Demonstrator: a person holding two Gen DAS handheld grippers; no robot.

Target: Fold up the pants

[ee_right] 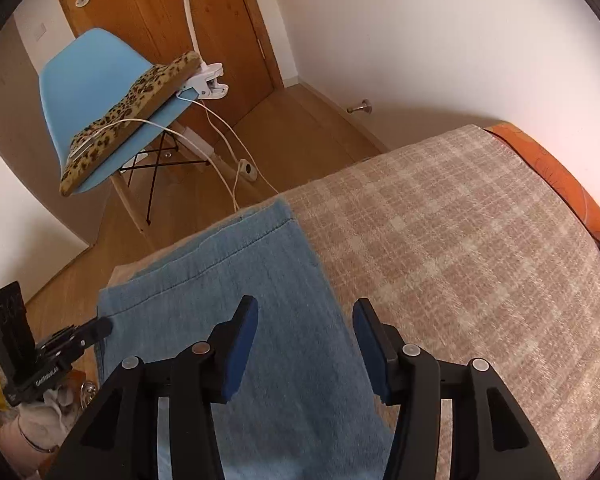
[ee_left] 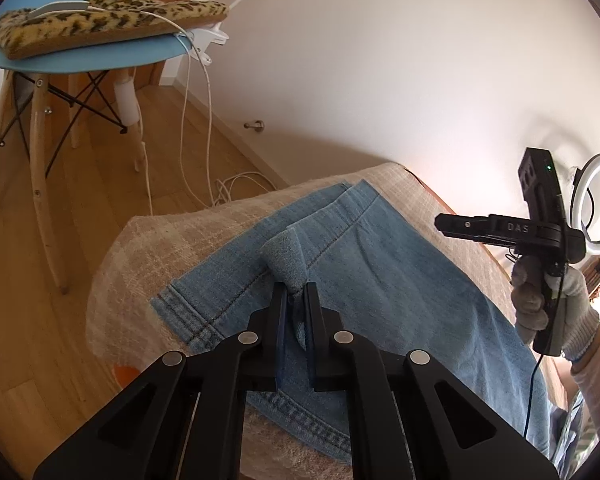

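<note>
A pinched fold of the pants (ee_left: pixel 340 264), spread at frame center on the blanket (ee_right: pixel 460 220), is clamped by the left gripper (ee_left: pixel 297 292); the right gripper (ee_right: pixel 305 312) is held apart, empty, above them.

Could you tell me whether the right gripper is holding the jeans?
No: the right gripper is open above the jeans, with no denim pinched between its fingers.

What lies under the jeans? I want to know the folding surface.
A beige checked cover lies under the jeans; whatever is beneath the denim itself is hidden.
</note>
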